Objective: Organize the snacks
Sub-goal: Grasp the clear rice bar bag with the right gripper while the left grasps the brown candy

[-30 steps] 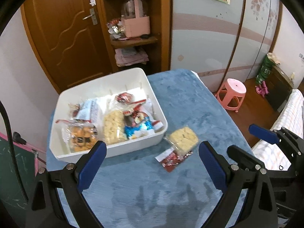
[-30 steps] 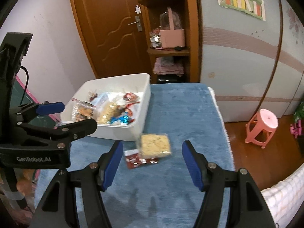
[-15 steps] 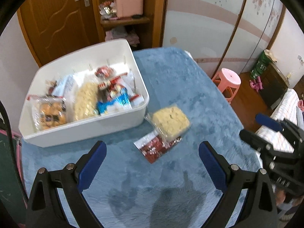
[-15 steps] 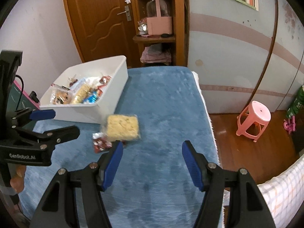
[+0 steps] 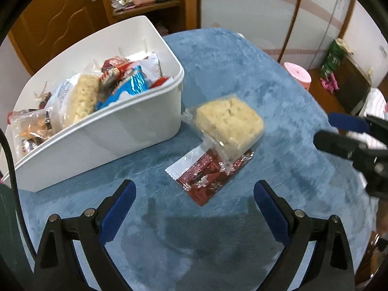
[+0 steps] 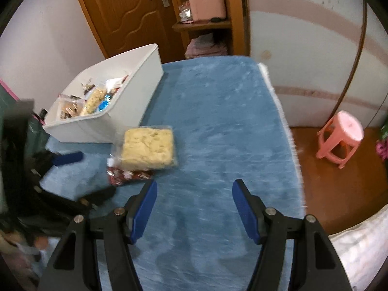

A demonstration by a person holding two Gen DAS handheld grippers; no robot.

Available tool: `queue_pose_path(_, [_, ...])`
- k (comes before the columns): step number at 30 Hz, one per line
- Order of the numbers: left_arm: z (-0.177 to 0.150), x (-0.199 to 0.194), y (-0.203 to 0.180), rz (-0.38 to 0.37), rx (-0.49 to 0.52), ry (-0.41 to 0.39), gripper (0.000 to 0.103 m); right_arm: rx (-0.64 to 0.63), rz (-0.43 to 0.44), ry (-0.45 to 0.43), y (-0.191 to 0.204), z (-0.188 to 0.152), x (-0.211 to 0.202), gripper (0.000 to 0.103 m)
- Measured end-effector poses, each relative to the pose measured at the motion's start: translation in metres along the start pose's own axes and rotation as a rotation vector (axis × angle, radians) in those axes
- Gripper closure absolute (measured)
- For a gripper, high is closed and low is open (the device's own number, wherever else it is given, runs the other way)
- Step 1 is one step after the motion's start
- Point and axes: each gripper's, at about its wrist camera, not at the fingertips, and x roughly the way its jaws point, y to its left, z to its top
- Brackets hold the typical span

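Note:
A pale yellow rice cake in a clear wrapper [image 5: 229,120] [image 6: 148,148] lies on the blue table cover, partly over a red snack packet [image 5: 206,172] [image 6: 126,175]. Just left of them stands a white bin [image 5: 116,131] [image 6: 135,89] holding several wrapped snacks. My left gripper [image 5: 194,203] hovers open just in front of the red packet, nothing between its fingers. My right gripper [image 6: 194,203] is open too, over bare cover to the right of both snacks. The right gripper's fingertips [image 5: 349,122] show at the right edge of the left wrist view.
The blue plush cover [image 6: 218,111] ends at a white-fringed edge on the right. Beyond it are a wooden floor and a pink stool [image 6: 339,135]. A wooden door and a shelf unit with a pink bag [image 6: 206,4] stand behind the table.
Both grippers have come down toward the table, so the two loose snacks and the bin look larger. The right gripper drifted right of the snacks. Neither gripper's jaws moved.

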Motion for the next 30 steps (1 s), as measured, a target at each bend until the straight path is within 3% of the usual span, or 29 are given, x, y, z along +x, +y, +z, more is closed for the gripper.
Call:
queue_pose_path(6, [-0.003, 0.020, 0.000, 0.071, 0.083, -0.014, 0.006, 0.074, 0.124, 0.050, 0.011, 0.022, 0.026, 0.038])
queue_pose_path(14, [-0.001, 0.029, 0.011, 0.022, 0.058, -0.020, 0.006, 0.104, 0.153, 0.149, 0.022, 0.044, 0.071, 0.037])
queue_pose_path(18, [-0.001, 0.034, 0.015, -0.007, 0.059, -0.023, 0.006, 0.122, 0.181, 0.161, 0.026, 0.047, 0.086, 0.017])
queue_pose_path(24, [0.000, 0.038, 0.017, -0.040, 0.045, -0.027, 0.006, 0.115, 0.180, 0.171, 0.034, 0.047, 0.099, 0.011])
queue_pose_path(26, [0.001, 0.039, 0.018, -0.045, 0.036, -0.026, 0.006, 0.080, 0.160, 0.166, 0.039, 0.047, 0.099, 0.016])
queue_pose_path(27, [0.001, 0.040, 0.018, -0.043, 0.033, -0.026, 0.006, 0.060, 0.168, 0.163, 0.043, 0.047, 0.097, 0.035])
queue_pose_path(28, [0.002, 0.041, 0.018, -0.044, 0.028, -0.026, 0.006, 0.057, 0.201, 0.163, 0.044, 0.047, 0.096, 0.059])
queue_pose_path(29, [0.003, 0.041, 0.019, -0.047, 0.026, -0.026, 0.006, 0.072, 0.260, 0.172, 0.043, 0.047, 0.093, 0.059])
queue_pose_path(30, [0.004, 0.041, 0.019, -0.047, 0.023, -0.025, 0.006, 0.084, 0.263, 0.168, 0.043, 0.048, 0.090, 0.059])
